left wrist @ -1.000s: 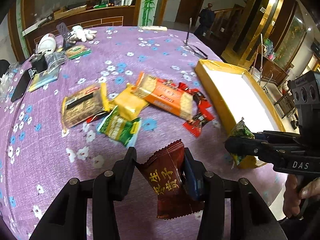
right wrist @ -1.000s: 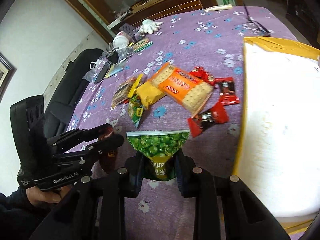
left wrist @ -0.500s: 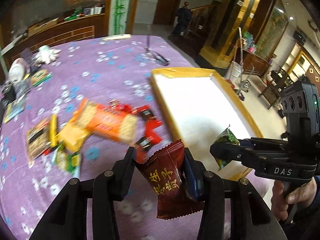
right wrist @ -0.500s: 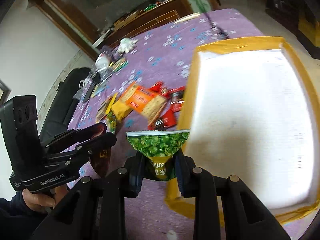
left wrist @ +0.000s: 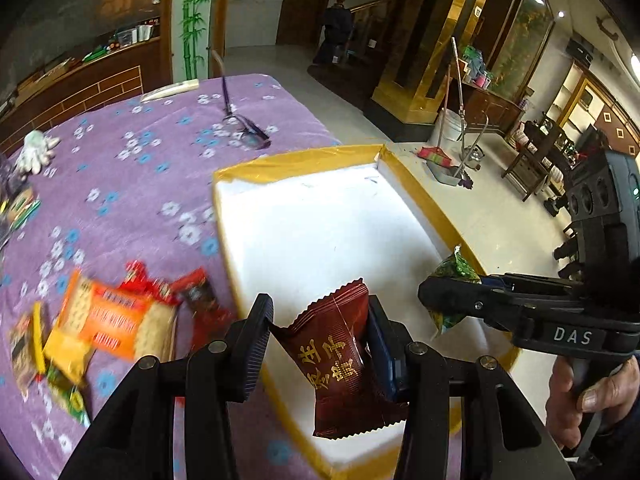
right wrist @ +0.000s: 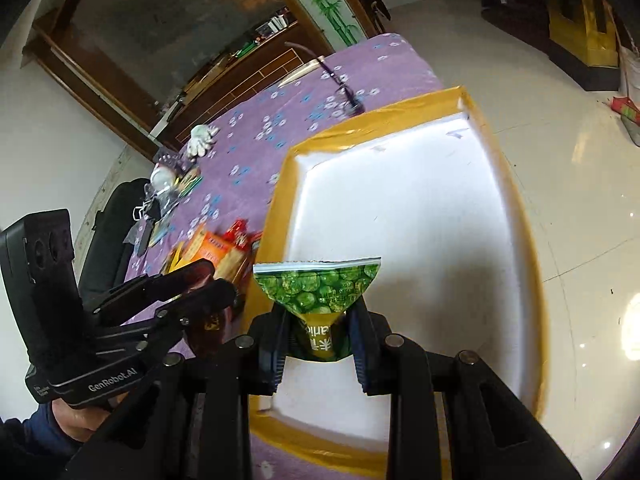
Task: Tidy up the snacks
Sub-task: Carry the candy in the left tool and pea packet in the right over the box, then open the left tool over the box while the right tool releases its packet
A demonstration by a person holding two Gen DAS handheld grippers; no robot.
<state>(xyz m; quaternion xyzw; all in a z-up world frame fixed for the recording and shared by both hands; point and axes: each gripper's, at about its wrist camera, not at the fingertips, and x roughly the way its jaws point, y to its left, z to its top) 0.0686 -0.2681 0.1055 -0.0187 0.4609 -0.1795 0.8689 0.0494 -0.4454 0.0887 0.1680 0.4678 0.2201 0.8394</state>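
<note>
The dark red packet [left wrist: 340,360] is pinched in the left gripper [left wrist: 320,344], held tilted down over the near left edge of the white tray [left wrist: 320,232]. The right gripper [right wrist: 318,340] pinches the green pea packet [right wrist: 316,288] over the tray's bare floor. Only the left view shows the orange cracker pack [left wrist: 116,320] lying clear of the tray's yellow rim [left wrist: 296,164] on the counter [left wrist: 120,168].

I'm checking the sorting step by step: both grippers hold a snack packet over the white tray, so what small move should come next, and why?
Probably lower both packets a little and let go. The left gripper grips the dark red packet and the right gripper the green pea packet, both over the empty white tray, while the other snacks lie on the purple cloth.
</note>
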